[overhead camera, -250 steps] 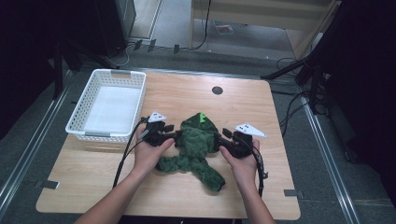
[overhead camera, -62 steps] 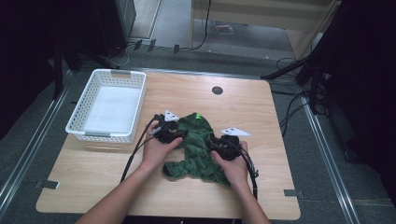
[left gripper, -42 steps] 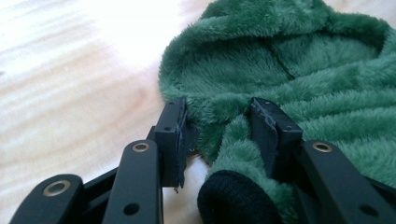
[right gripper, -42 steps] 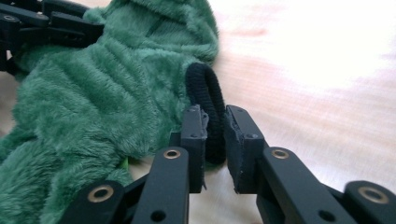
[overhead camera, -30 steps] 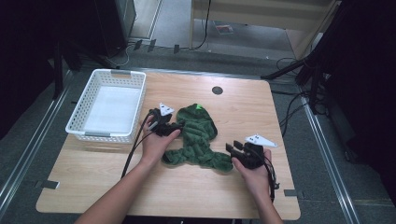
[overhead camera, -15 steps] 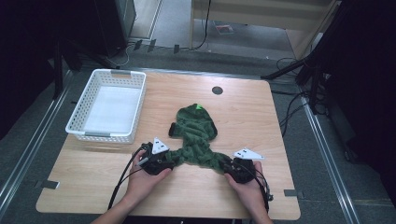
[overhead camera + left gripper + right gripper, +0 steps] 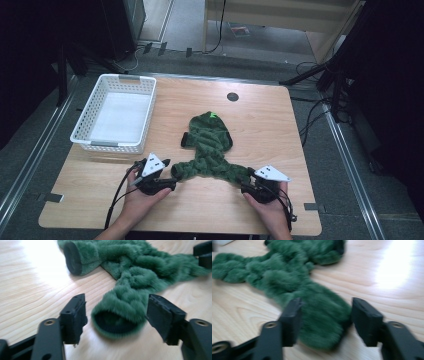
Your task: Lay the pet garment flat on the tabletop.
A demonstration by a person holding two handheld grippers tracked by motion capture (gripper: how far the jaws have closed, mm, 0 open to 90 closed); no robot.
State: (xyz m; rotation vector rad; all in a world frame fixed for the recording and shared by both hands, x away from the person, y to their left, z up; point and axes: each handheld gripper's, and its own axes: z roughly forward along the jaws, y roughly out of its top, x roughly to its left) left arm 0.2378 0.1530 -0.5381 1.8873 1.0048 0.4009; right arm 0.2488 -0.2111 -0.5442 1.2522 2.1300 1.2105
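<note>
- Here, a green fuzzy garment (image 7: 210,150) lies spread on the wooden table (image 7: 270,115), near the empty white basket (image 7: 116,114).
- The left gripper (image 7: 115,315) stands wide open around one cuffed leg end, unclamped.
- The right gripper (image 7: 324,315) straddles the other end, jaws equally apart.
- Judged from this, spreading looks done; gripping, folding or basketing remains.

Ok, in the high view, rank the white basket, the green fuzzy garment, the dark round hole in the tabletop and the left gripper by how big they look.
1. White basket, largest.
2. Green fuzzy garment, covering a similar area spread out; close to the basket, so that order is unsure.
3. Left gripper, clearly smaller.
4. Dark round hole in the tabletop, smallest.
</note>
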